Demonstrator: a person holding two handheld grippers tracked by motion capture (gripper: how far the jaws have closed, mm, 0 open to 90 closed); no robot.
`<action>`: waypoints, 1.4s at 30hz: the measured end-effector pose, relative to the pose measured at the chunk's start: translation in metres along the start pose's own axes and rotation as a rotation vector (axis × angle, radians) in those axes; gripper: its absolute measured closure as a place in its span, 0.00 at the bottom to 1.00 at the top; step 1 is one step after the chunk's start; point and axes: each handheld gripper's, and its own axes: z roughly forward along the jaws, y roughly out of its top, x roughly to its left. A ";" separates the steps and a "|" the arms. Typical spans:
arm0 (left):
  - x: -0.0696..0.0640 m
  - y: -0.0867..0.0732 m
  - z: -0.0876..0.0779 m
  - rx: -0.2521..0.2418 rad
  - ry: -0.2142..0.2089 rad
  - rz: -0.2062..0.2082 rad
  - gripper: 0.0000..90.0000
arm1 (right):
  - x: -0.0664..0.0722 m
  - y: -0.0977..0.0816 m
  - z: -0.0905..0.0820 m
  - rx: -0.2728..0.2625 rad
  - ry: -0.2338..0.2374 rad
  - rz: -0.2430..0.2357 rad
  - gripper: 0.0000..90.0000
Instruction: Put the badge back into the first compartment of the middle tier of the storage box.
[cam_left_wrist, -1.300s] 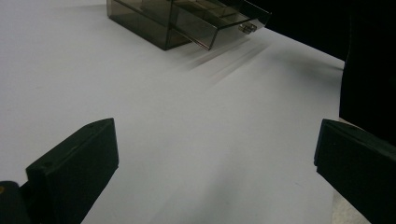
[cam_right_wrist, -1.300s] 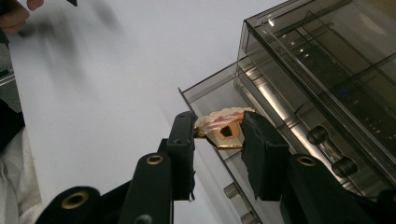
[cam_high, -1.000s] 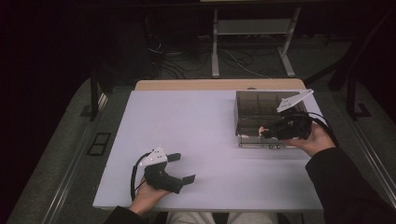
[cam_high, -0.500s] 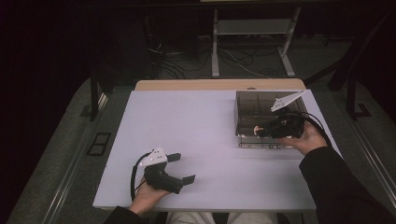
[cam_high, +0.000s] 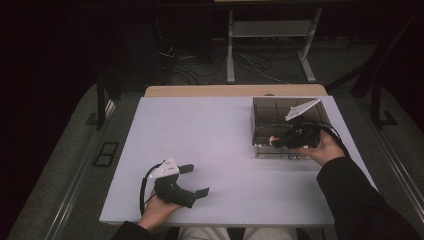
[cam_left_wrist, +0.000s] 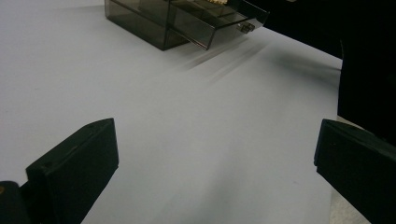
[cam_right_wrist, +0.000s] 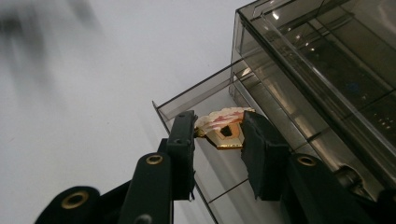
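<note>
A smoky clear drawer box (cam_high: 280, 112) stands at the table's right, its lower drawer (cam_high: 280, 151) pulled out toward me. My right gripper (cam_high: 278, 141) hovers over that drawer, shut on a small gold and pink ornament (cam_right_wrist: 225, 127). In the right gripper view the ornament sits between the two pads, above the drawer's front wall (cam_right_wrist: 187, 103) and next to the box (cam_right_wrist: 327, 60). My left gripper (cam_high: 195, 180) rests near the table's front left, open with nothing between its jaws. Its own view shows the gripper (cam_left_wrist: 215, 163) over bare table, with the box (cam_left_wrist: 149, 23) far ahead.
The white table top (cam_high: 200, 130) has a wooden strip (cam_high: 235, 90) along its far edge. Behind it stand a metal table frame (cam_high: 270, 45) and loose cables on the floor. A dark sleeve (cam_high: 360, 200) comes in at the bottom right.
My right hand has moved a little left and down with the ornament, closer over the open drawer. The left gripper has stayed where it was.
</note>
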 end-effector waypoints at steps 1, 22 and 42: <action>0.000 0.000 0.000 0.000 0.000 0.001 0.00 | 0.000 0.000 0.002 0.003 0.000 0.001 0.72; -0.001 0.000 0.000 0.007 -0.005 0.003 0.00 | -0.002 -0.001 0.027 0.039 0.019 -0.005 0.72; 0.000 0.000 0.000 0.004 -0.003 -0.002 0.00 | -0.003 -0.001 0.031 0.022 0.016 -0.007 0.62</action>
